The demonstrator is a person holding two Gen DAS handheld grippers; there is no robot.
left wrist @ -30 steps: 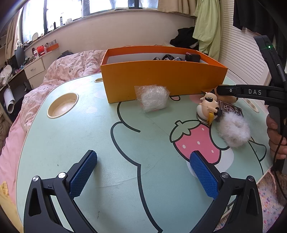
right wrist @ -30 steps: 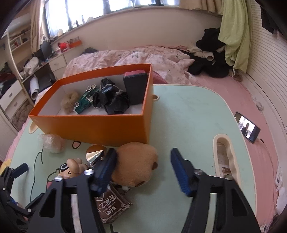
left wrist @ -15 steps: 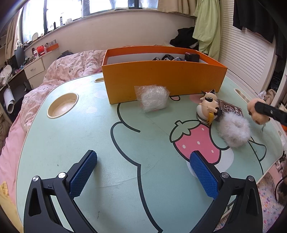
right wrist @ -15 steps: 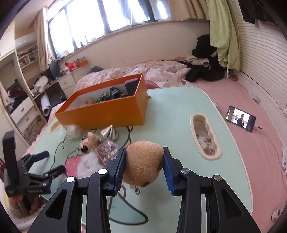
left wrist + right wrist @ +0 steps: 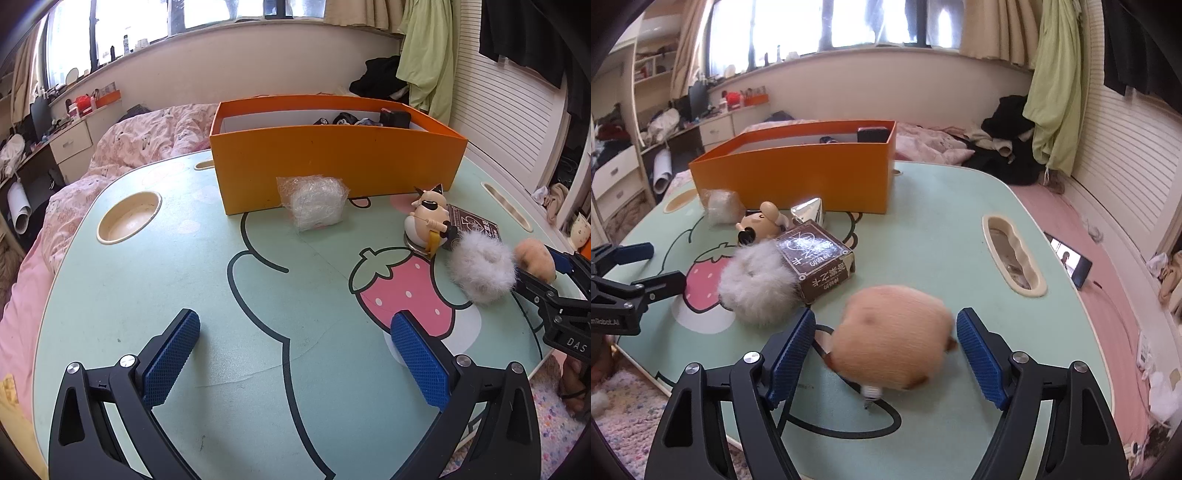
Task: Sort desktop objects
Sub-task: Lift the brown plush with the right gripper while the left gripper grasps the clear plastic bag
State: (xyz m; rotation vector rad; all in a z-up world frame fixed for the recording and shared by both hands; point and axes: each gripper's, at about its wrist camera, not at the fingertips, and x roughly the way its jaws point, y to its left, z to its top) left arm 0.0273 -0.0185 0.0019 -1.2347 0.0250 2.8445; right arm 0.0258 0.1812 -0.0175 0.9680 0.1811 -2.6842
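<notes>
Near table edge (image 5: 1052,435), plush toy (image 5: 892,349)

"DAS" stood in white letters on the black body of the right tool (image 5: 570,258), at the right edge of the left wrist view. On the left tool (image 5: 646,266), seen at the left edge of the right wrist view, the cut-off white lettering "nRobot.AI" could be read. The brown box (image 5: 816,258), just beside the white fluffy puff (image 5: 757,284), bore Chinese characters and small digits, printed upside down and too small to read surely.
</notes>
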